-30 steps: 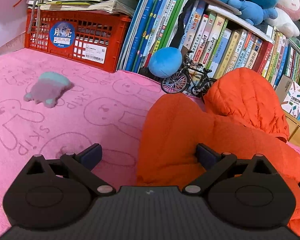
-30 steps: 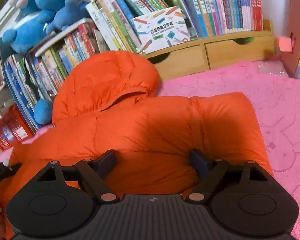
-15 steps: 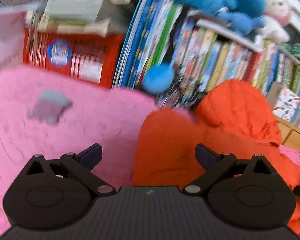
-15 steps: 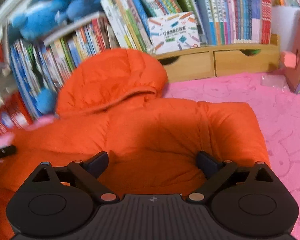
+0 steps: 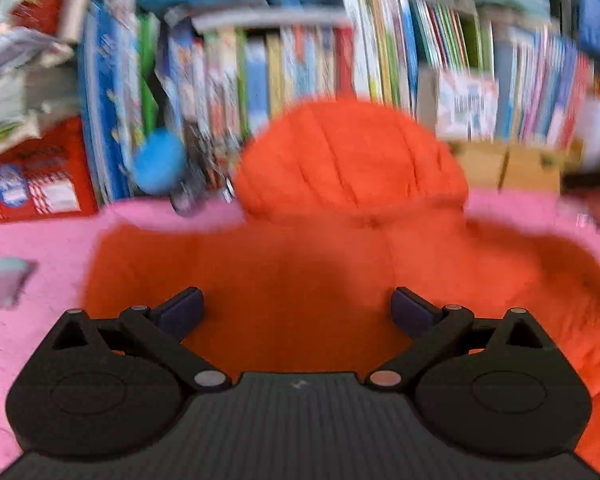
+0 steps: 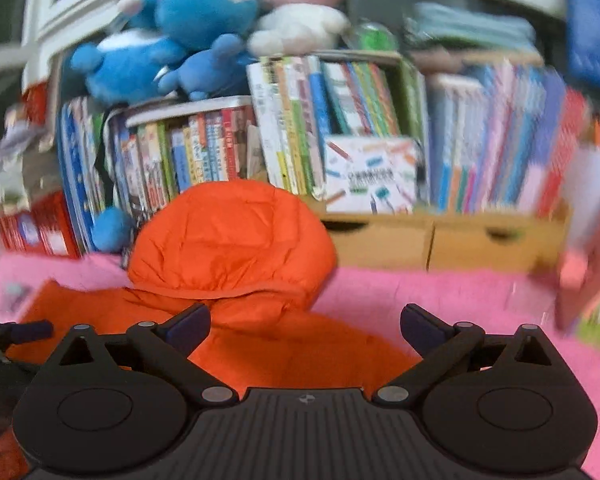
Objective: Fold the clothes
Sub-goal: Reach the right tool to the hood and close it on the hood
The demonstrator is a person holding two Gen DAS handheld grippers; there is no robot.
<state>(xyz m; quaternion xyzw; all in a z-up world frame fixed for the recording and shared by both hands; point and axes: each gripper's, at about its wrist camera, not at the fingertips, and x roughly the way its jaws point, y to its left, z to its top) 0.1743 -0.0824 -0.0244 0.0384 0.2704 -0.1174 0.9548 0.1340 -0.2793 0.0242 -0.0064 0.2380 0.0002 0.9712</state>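
Observation:
An orange puffy hooded jacket (image 5: 340,256) lies flat on a pink towel (image 5: 32,248), hood toward the bookshelf. My left gripper (image 5: 298,308) is open and empty above the jacket's back. The jacket also shows in the right wrist view (image 6: 236,240). My right gripper (image 6: 304,326) is open and empty above the jacket's near right part, raised off it. The left gripper's tip (image 6: 24,330) shows at the left edge of the right wrist view. Both views are motion-blurred.
A bookshelf (image 6: 340,128) full of books stands behind the jacket, with blue plush toys (image 6: 172,48) on top and wooden drawers (image 6: 432,240) below. A red crate (image 5: 32,184) is at the back left. A small grey-green toy (image 5: 8,280) lies on the towel at left.
Both grippers have swung and pulled back: the left turned right to face the jacket's middle, the right tilted up so the shelf fills its view. Both stay open.

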